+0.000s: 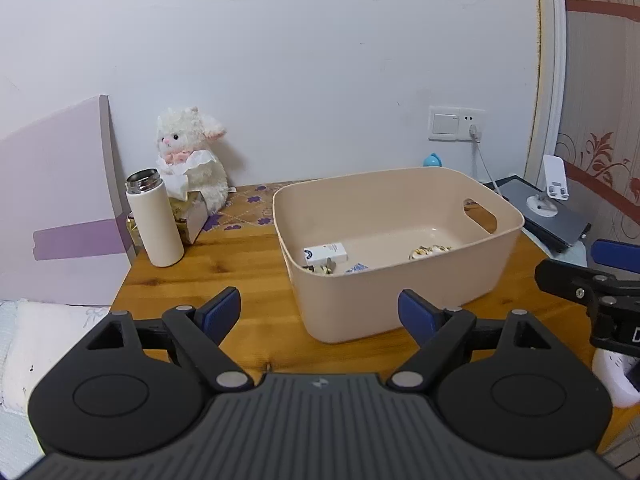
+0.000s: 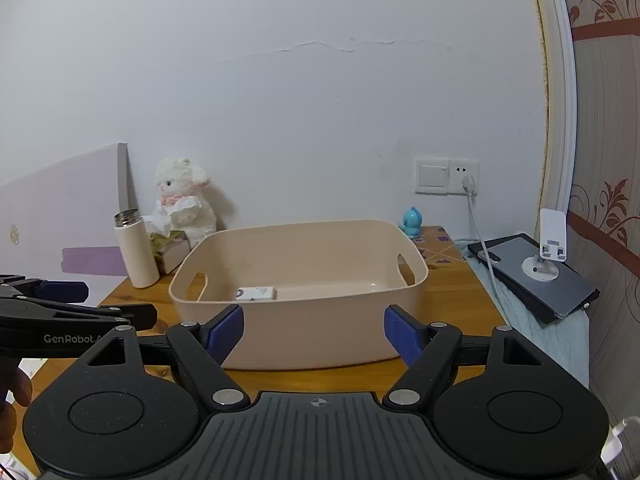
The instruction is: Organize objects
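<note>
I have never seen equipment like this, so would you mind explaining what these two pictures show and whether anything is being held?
A person holds a two-finger gripper in each hand, each with a camera looking along its fingers. One picture is from the left gripper, the other from the right gripper. Both are open and hold nothing. Ahead, on a wooden table, stands a beige bin with a small white box and some other small items inside. To its left are a white bottle, a tissue box and a plush lamb.
</note>
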Motion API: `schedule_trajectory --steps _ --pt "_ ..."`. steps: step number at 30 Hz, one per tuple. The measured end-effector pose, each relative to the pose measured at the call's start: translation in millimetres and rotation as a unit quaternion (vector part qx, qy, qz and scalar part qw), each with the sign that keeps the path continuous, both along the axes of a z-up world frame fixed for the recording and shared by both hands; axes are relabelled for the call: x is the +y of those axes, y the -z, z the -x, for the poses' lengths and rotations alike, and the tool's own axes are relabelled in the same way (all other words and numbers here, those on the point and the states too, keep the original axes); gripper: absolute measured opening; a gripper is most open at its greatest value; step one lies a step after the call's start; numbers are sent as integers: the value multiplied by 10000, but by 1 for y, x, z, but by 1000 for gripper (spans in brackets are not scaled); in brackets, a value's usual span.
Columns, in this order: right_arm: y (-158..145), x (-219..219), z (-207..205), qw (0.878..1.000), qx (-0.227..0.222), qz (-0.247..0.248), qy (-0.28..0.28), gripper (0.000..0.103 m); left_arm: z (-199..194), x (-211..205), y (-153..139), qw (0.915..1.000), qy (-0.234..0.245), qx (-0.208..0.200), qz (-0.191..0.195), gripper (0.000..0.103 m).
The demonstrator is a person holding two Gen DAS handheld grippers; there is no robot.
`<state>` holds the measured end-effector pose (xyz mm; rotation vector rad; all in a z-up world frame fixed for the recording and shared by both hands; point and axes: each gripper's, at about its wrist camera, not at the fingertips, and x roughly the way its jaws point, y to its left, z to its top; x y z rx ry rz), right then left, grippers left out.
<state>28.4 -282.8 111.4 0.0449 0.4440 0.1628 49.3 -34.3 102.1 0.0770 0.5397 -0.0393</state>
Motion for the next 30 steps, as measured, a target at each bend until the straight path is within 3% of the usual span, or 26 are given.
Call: schedule_trajectory --steps 18,30 --pt "12 11 65 9998 52 -61 -187 83 83 11 12 9998 47 -105 150 91" --pt "24 7 103 9995 290 91 -79 86 115 11 32 9993 79 344 110 91"
